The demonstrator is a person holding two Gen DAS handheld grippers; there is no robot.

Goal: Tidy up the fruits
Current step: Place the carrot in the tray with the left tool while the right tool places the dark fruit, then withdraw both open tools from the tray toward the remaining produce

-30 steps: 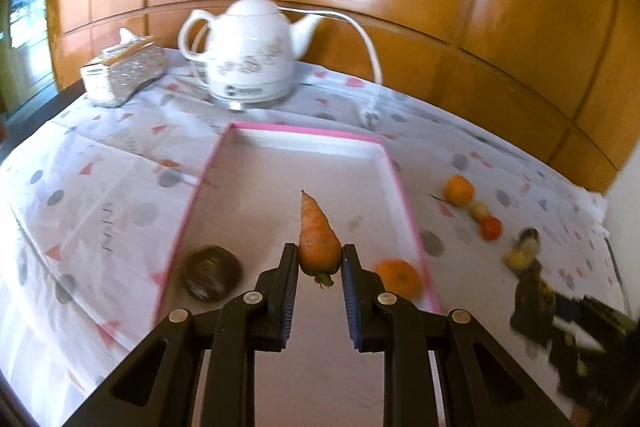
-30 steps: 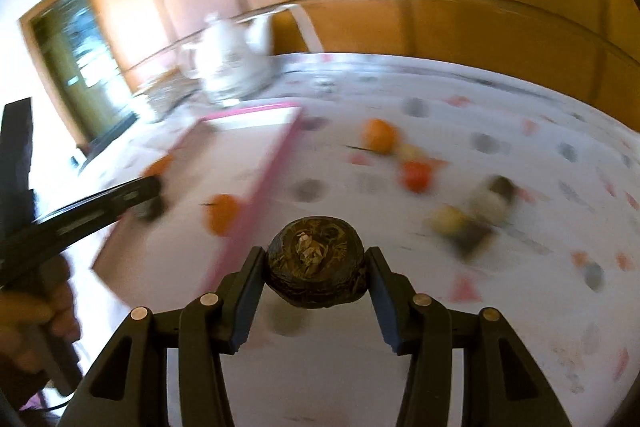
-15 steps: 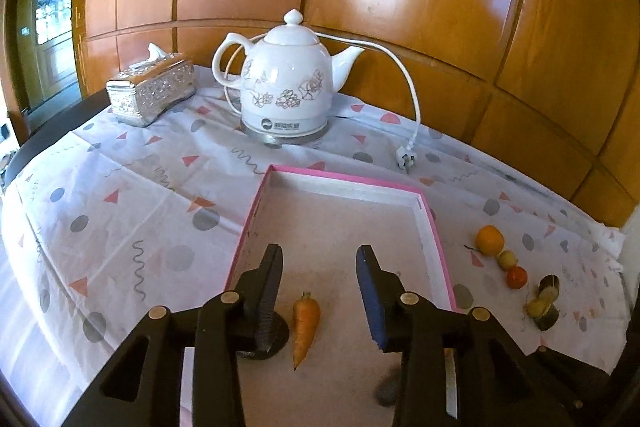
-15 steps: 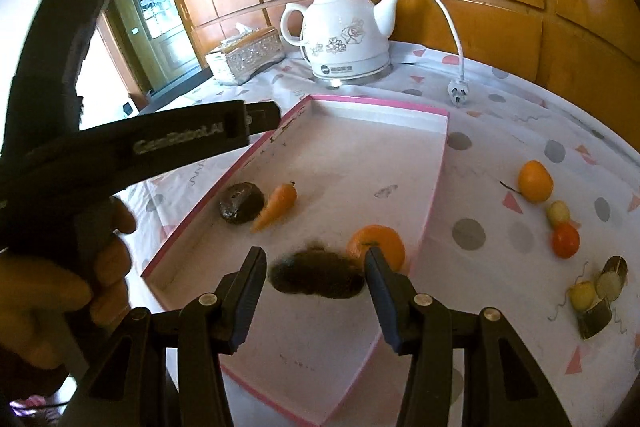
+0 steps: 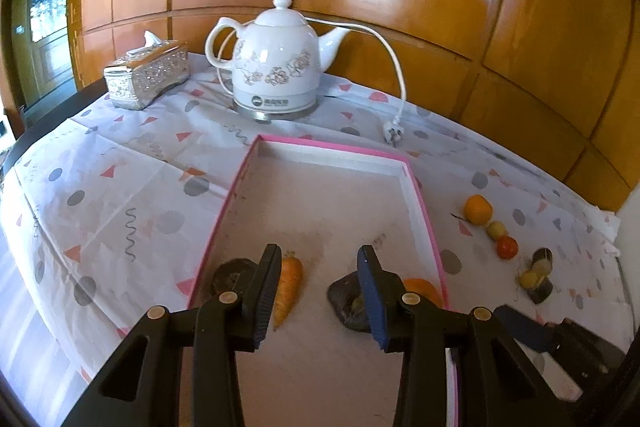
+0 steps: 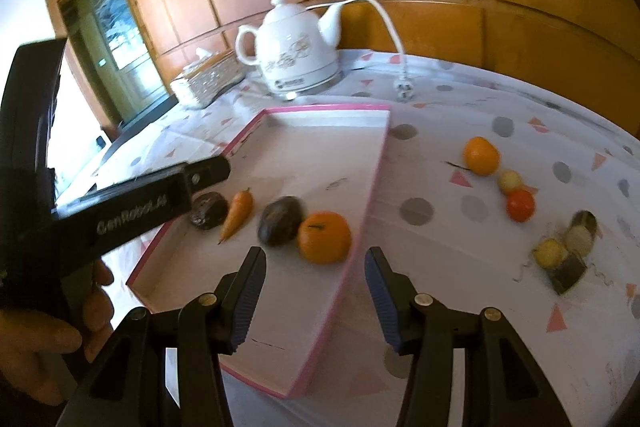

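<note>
Left wrist view: the left gripper [image 5: 318, 293] is seen with its jaws parted and nothing between them, above the near end of a shallow pink-rimmed tray [image 5: 404, 163]. Four pieces are lying in the tray in a rough row: a dark round fruit [image 5: 230, 273] at the left rim, a carrot [image 5: 289, 285] just beside it, a second dark fruit [image 5: 346, 303] partly hidden by the right jaw, and an orange [image 5: 420, 287] against the right rim.

From the right wrist view the same row is shown more plainly (though slightly blurred): the second dark fruit [image 6: 280, 215] is touching the orange [image 6: 325, 237], with the carrot [image 6: 238, 213] a little apart to the left. The right gripper [image 6: 315, 297] is held over the tray's right rim [image 6: 376, 179], its jaws apart and empty. The left gripper's black body is visible at the left of this view, held in a hand [image 6: 48, 331].

On the patterned cloth [image 6: 440, 131] covering the worktop, right of the tray, a loose orange [image 6: 481, 155], a pale small fruit [image 6: 510, 181] and a red small fruit [image 6: 520, 205] are lined up closely. Nearer the edge, a cluster of small yellowish and dark pieces [image 6: 566, 253] is seen; what they are cannot be told.

A white floral kettle [image 5: 276, 67] with its unplugged cord [image 5: 394, 135] and a silver tissue box [image 5: 146, 75] are placed at the back, against wooden panelling.
</note>
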